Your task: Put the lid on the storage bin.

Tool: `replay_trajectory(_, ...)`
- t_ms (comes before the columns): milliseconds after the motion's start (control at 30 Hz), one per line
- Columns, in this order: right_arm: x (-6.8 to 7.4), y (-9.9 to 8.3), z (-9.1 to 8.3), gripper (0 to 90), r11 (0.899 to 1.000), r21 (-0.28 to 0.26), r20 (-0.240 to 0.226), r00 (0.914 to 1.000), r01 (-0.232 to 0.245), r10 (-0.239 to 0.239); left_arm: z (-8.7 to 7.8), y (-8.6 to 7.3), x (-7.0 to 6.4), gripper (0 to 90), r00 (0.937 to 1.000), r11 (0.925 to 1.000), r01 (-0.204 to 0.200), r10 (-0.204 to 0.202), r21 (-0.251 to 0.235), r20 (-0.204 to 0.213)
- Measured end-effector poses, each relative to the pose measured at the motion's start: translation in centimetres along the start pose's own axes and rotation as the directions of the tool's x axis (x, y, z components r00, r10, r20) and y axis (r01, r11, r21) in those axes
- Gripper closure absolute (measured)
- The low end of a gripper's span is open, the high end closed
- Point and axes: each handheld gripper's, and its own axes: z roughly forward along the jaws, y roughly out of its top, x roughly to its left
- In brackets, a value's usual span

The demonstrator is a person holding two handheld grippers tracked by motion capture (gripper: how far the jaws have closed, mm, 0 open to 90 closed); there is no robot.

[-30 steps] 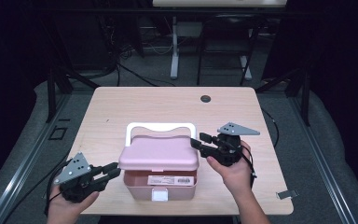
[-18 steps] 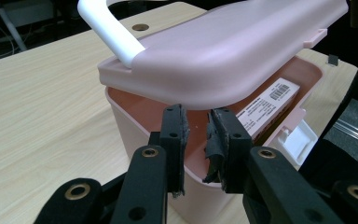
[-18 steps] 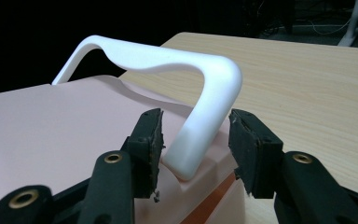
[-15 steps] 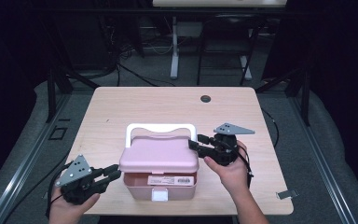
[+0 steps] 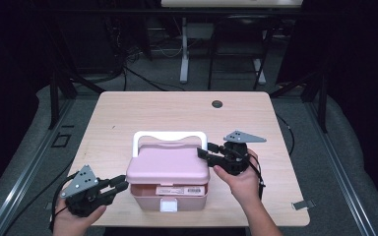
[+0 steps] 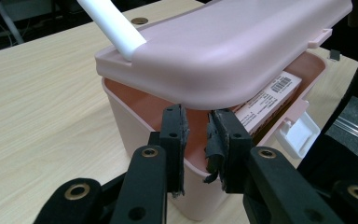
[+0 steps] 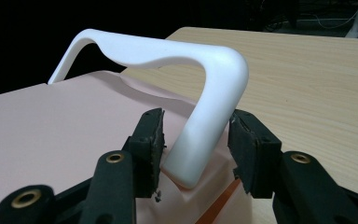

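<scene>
Box (image 5: 169, 183) near table's (image 5: 128, 113) front edge, lid (image 5: 170, 164) ajar (carton inside). Right gripper (image 7: 196, 135) open, straddling handle (image 7: 205, 126); left gripper (image 6: 196, 135) nearly closed, empty, at rim. Step: opening lid. Next: clamp handle.

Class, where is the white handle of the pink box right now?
In the high view, the white handle stands along the box lid's far edge, mid-table; its right leg sits between the right gripper fingers.

My left tongs (image 5: 120, 186) sit low with a small gap between the jaws; my right tongs (image 5: 204, 150) are wide apart.
</scene>
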Motion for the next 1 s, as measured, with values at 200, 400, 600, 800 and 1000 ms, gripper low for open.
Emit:
replay_trajectory(200,0.0,-0.1,0.0,59.6,1.000,-0.003,0.013,0.9998,0.014,-0.014,0.1,-0.3,-0.1,75.2,1.0000,1.0000,0.002,-0.002,0.004,0.002)
replay_trajectory(400,0.0,0.0,-0.2,61.7,1.000,-0.012,0.014,0.9998,0.014,-0.013,0.2,-0.7,-0.1,75.2,1.0000,0.9999,0.007,-0.007,0.009,0.004)
replay_trajectory(600,0.1,0.1,-0.4,63.0,1.000,-0.011,0.014,0.9997,0.022,-0.022,0.5,-1.1,-0.2,75.6,0.9999,0.9998,0.007,-0.007,0.020,0.012)
replay_trajectory(800,0.0,0.1,-0.5,63.1,1.000,-0.016,0.008,0.9999,0.014,-0.014,0.5,-1.4,-0.2,75.5,0.9999,0.9997,0.010,-0.010,0.022,0.013)
replay_trajectory(1000,0.0,0.1,-0.5,62.6,1.000,-0.019,0.006,0.9999,0.012,-0.012,0.5,-1.7,-0.3,75.4,0.9999,0.9997,0.006,-0.006,0.023,0.014)
